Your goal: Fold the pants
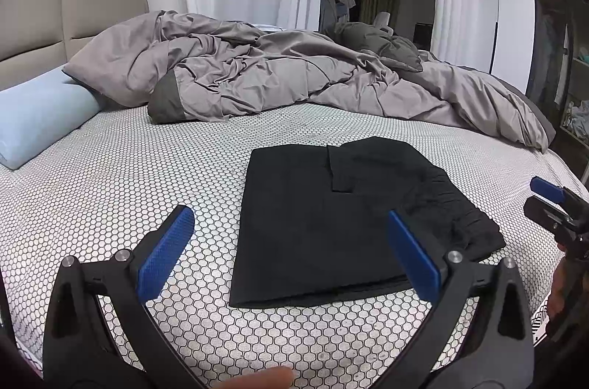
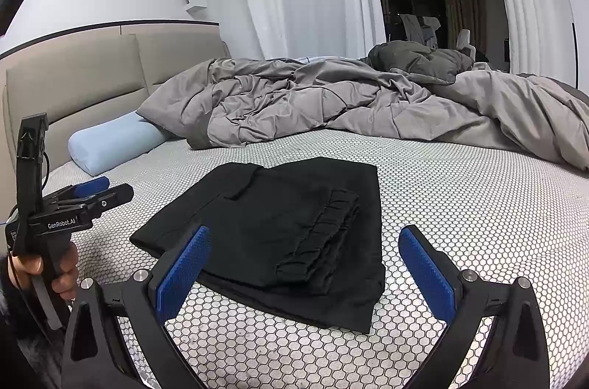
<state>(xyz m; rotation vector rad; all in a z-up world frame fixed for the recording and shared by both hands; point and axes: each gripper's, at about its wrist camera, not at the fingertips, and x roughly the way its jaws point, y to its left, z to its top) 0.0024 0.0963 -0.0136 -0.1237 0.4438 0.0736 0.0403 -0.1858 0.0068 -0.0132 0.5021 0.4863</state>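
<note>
At the far left of the bed a pale blue pillow (image 2: 110,146) lies against the beige headboard (image 2: 92,76), well apart from the work. Next comes the left tongs (image 1: 291,251), blue pads spread wide with nothing between them, hovering above the honeycomb-patterned bed sheet (image 1: 129,190) just short of the near edge of the garment; the right wrist view shows a hand (image 2: 55,275) holding their handle off to the side, clear of the cloth. In the middle lie the black pants (image 1: 324,223), flat on the sheet near the front edge of the bed. They already form a compact rectangle of several layers: a wide bottom panel, and on top of it a narrower folded section whose gathered elastic waistband (image 2: 324,241) faces the right tongs. The left edge looks straight and crisp, while the right side is looser, with the upper layer sitting a little askew and rumpled. Further right, the right tongs (image 2: 305,271) are likewise spread wide and empty, poised just in front of the pants and touching nothing. Behind everything a crumpled grey duvet (image 2: 331,102) fills the back of the bed. Judged from this, the folding looks essentially done; at most a final tidy of the rumpled right side, or one more fold in half, seems to remain
</note>
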